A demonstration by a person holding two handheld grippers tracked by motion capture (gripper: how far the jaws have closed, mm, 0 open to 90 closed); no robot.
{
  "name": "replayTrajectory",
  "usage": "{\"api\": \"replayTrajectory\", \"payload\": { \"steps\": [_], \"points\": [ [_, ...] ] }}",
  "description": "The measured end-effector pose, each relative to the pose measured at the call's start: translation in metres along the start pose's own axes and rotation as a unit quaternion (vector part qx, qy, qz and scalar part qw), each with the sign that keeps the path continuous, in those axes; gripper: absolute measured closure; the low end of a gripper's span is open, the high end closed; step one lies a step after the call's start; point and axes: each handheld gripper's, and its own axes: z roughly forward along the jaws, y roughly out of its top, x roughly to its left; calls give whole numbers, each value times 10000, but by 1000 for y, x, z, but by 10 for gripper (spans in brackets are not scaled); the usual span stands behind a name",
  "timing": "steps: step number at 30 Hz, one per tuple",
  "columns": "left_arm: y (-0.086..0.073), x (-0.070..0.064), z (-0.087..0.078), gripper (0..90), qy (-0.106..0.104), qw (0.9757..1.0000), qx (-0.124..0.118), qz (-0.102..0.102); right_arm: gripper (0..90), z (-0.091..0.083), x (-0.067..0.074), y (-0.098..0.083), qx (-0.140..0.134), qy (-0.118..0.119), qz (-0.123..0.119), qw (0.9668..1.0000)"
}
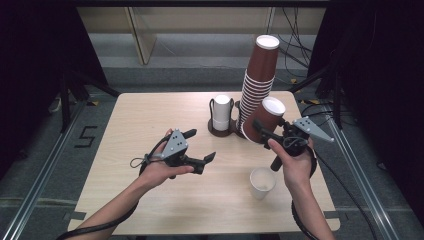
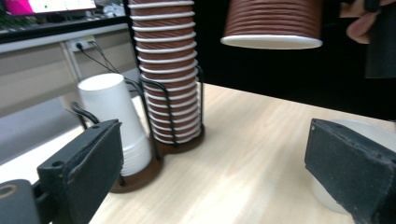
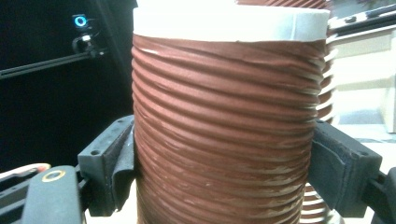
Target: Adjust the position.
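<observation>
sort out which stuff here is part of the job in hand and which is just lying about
In the job:
- brown cup, clamped in the right tongs
- tall brown cup stack beside it
- left tongs, open, holding nothing

Lying about:
- white cup stack in its black holder
- single white cup standing upright on the table

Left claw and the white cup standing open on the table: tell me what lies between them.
Bare tabletop. In the high view nothing lies between the open left claw and the white cup; the left gripper view agrees.
</observation>
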Motion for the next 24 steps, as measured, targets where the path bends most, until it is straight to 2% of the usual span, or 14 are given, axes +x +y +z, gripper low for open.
{"api": "replayTrajectory", "payload": {
  "steps": [6,7,8,9,14,15,18,23,24],
  "points": [
    [-3,-9,0,12,-100,9999,-1,41,185,6,14,-9,112,252,27,9996],
    [-3,-11,0,3,-114,9999,14,81,185,7,15,-10,139,225,-22,9996],
    [-3,-13,0,0,-126,9999,8,89,185,8,16,-12,121,263,61,9996],
    [-3,-14,0,0,-141,9998,10,111,185,8,18,-14,214,200,85,9995],
    [-2,-27,2,0,-210,9995,-15,248,184,9,26,-18,263,286,149,9991],
    [-1,-30,3,0,-220,9994,-31,279,185,8,29,-19,283,314,227,9988],
    [2,-37,5,0,-306,9990,-48,334,185,7,34,-20,345,327,172,9987],
    [2,-45,13,0,-456,9985,-47,298,185,7,41,-29,448,431,415,9972],
    [2,-46,16,0,-482,9984,-27,292,185,7,40,-30,461,434,354,9974]
  ]
}}
